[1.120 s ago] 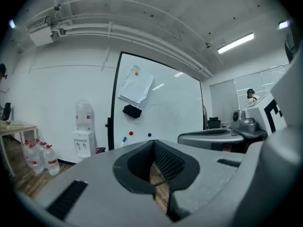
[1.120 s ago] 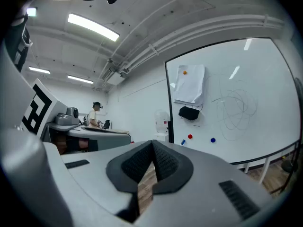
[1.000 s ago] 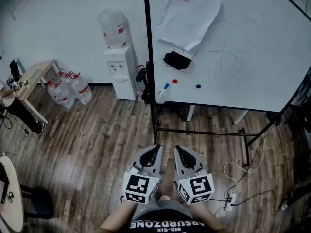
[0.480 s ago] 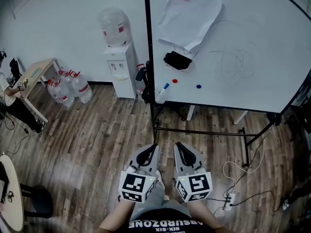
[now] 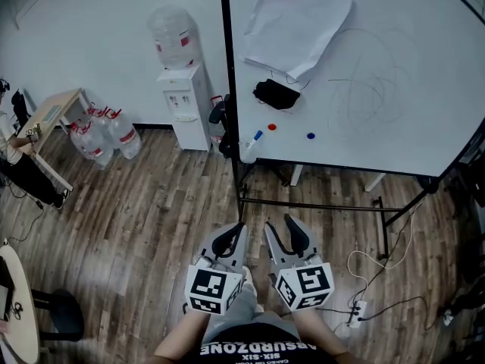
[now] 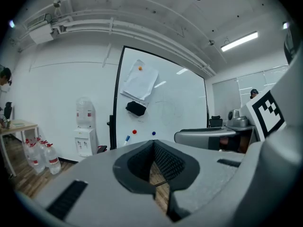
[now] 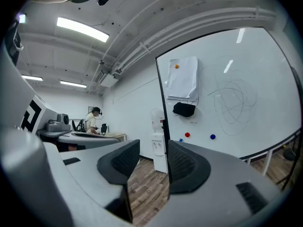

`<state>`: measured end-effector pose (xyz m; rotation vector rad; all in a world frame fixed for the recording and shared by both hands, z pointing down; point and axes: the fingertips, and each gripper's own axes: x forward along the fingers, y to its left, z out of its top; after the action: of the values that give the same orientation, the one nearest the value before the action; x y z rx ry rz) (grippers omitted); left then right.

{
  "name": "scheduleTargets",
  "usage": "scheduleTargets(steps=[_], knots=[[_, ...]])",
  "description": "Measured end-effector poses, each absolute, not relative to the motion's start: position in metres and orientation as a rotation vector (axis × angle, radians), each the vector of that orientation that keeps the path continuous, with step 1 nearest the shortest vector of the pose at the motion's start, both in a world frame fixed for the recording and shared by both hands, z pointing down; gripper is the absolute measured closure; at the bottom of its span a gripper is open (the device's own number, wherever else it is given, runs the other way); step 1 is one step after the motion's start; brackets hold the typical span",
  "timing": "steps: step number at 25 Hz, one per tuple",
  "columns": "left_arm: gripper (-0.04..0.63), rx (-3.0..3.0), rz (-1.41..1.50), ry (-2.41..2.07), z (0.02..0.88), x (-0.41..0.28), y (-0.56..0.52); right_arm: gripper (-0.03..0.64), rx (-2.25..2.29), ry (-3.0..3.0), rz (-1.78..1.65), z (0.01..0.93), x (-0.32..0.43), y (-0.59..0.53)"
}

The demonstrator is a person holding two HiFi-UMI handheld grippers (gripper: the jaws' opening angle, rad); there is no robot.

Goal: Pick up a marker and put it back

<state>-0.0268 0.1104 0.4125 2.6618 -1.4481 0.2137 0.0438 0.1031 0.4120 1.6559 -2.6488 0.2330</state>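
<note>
Jaws of the right gripper [image 5: 280,227] have just opened wide, empty, likely readying for the marker [image 5: 257,136] by the whiteboard [image 5: 409,127]. The left gripper [image 5: 239,230] has its jaws together, idle.

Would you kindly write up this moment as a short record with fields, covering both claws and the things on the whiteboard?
Left claw: shut, empty, low over the wooden floor
Right claw: open, jaws just been opening, nothing between them
Marker: blue-capped, at the lower left corner of the whiteboard, untouched
On the board: scribbled lines, black eraser, red magnet, blue magnet, paper sheet
Task stage: marker not yet picked up
</note>
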Motion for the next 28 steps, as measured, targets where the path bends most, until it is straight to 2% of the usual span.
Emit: scheduleTargets(steps=[28], knots=[[0.588, 2.645, 0.211, -1.42, 0.425, -0.032, -0.048, 0.454, 1.697, -2.64, 0.368, 0.423, 0.054, -0.062]])
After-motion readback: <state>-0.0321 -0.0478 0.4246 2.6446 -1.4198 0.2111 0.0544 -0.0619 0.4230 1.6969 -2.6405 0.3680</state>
